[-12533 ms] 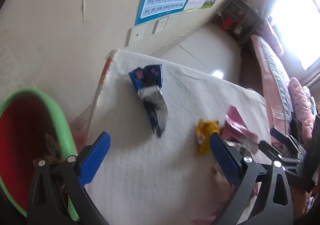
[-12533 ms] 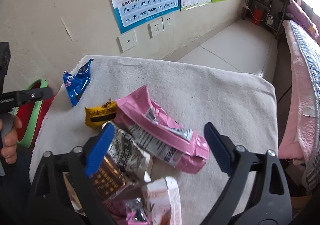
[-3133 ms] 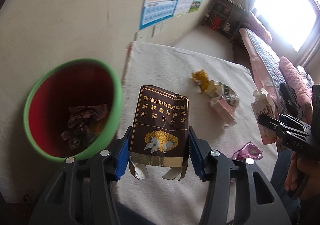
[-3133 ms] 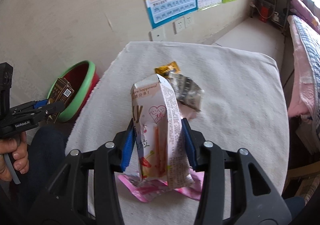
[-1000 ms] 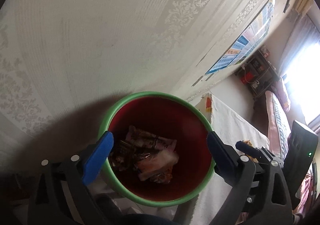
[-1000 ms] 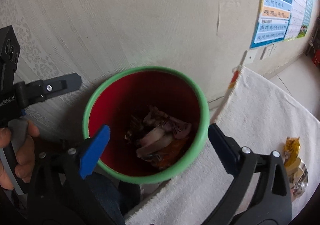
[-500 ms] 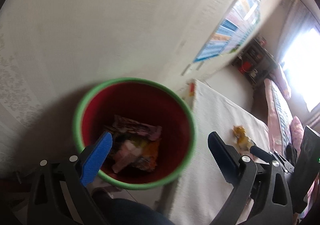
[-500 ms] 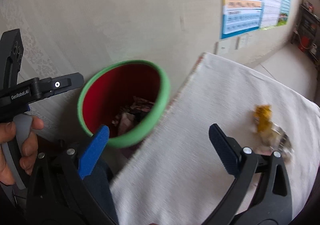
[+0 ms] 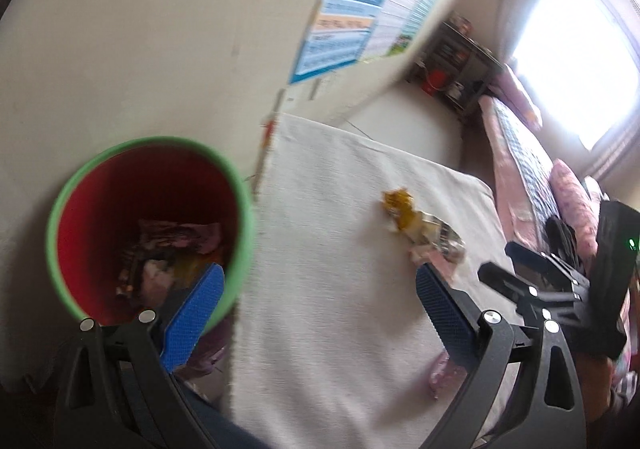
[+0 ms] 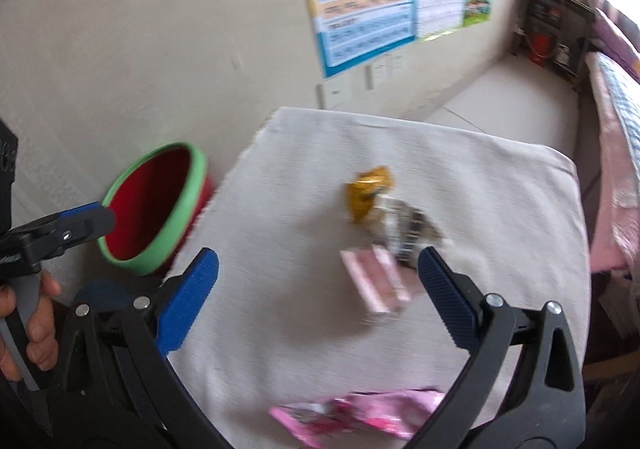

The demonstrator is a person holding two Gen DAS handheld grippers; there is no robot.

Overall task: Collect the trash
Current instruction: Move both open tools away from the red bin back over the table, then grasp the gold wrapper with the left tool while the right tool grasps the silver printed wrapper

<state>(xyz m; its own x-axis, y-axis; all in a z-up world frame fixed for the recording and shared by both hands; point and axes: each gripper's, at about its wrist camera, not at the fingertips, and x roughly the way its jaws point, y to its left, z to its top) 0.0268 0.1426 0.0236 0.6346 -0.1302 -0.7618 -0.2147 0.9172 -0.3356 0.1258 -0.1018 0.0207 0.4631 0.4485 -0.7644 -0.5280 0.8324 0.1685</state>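
Jaws spread wide and empty on the right gripper [image 10: 316, 297] and the left gripper [image 9: 316, 305]. Mid-frame on the white cloth [image 10: 500, 177] lie a yellow wrapper [image 10: 368, 187], a pink packet [image 10: 376, 277] and, at the bottom edge, a pink bag [image 10: 360, 415]: light, crinkly, slippery, so pinch a flat edge. Bucket [image 10: 160, 205] waits at left.

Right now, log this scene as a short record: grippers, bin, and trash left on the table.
left gripper: open, nothing between the fingers, near the bin's edge
right gripper: open, empty, over the table
bin: green rim, red inside, beside the table next to the wall, wrappers at the bottom
table: covered with a white cloth
yellow wrapper: on the cloth, touching a silver wrapper
pink box: lying flat just in front of them
pink wrapper: at the near edge of the table
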